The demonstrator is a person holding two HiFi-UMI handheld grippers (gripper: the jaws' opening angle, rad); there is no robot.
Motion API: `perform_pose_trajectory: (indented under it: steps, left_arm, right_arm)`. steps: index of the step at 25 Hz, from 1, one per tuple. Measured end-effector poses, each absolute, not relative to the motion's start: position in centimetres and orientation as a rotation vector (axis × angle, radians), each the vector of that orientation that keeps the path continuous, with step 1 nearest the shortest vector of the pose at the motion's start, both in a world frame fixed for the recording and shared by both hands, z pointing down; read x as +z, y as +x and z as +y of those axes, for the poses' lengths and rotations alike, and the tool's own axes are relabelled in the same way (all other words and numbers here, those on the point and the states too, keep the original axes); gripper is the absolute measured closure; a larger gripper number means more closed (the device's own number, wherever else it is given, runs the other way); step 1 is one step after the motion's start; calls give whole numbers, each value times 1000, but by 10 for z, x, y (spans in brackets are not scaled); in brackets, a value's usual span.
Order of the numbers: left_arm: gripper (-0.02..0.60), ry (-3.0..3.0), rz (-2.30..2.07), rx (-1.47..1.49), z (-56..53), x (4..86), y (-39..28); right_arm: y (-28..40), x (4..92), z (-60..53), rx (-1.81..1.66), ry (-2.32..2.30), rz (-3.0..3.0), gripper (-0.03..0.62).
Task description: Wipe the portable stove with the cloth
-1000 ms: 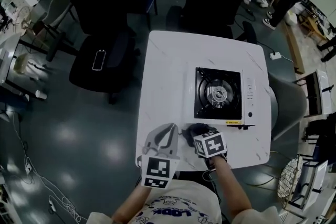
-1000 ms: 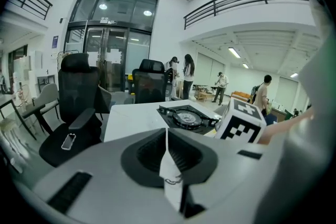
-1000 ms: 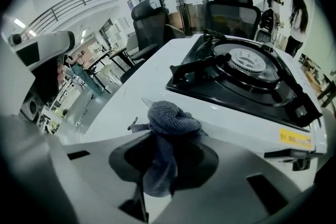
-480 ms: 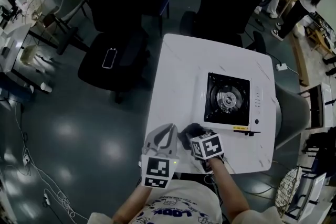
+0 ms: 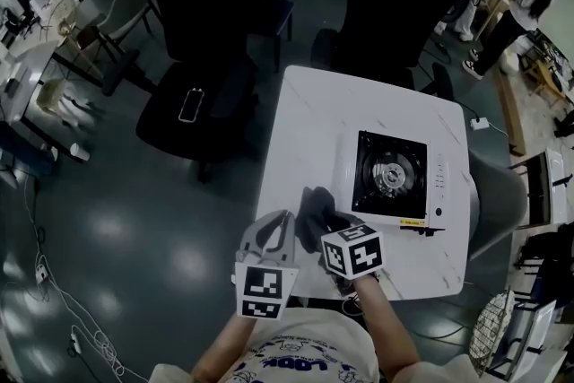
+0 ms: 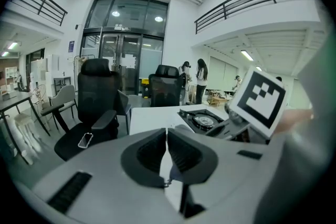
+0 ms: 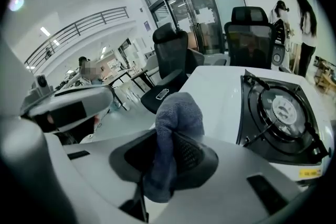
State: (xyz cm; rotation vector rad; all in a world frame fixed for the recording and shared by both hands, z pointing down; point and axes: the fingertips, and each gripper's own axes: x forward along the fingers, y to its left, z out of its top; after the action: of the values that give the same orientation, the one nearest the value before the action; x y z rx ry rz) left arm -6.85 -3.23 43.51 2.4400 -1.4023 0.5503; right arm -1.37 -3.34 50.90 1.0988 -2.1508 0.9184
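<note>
The right claw (image 7: pixel 169 150) is clamped shut on the cloth (image 7: pixel 176 113). It is soft, nubbly grey-blue towelling, bunched into a rounded lump that stands up above the ribbed black pads, with a limp tail hanging below them. From overhead the cloth reads as a dark crumpled wad over the counter (image 5: pixel 309 126), just beside the near left corner of the portable stove (image 5: pixel 391 176), at about 8 o'clock from its burner. I can't tell whether it touches the surface.

The stove is a flat, pale, boxy casing with a square black top. A round metal burner sits in the middle, with thin prongs of a pan support reaching in towards it. A strip of controls runs down its 3 o'clock side, and a small yellow label sits on the near edge. It stands on the 3 o'clock half of the counter, which is glossy white with faint veining and rounded corners.

The left claw (image 6: pixel 167 150) has its ribbed pads pressed together with nothing between them. It hangs at 9 o'clock of the right claw, over the counter's near edge. Each claw carries a cube of black-and-white square markers.

A black office chair (image 5: pixel 202 31) stands at 10 o'clock of the counter, with a slim phone (image 5: pixel 191 104) lying flat on its seat.
</note>
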Motion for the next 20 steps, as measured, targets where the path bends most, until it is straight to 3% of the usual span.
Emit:
perform_pose_trajectory:
  steps: [20]
  left_arm:
    - [560, 2470, -1480, 450, -47, 407, -85]
  right_arm:
    - [-17, 441, -39, 833, 1316, -2262, 503]
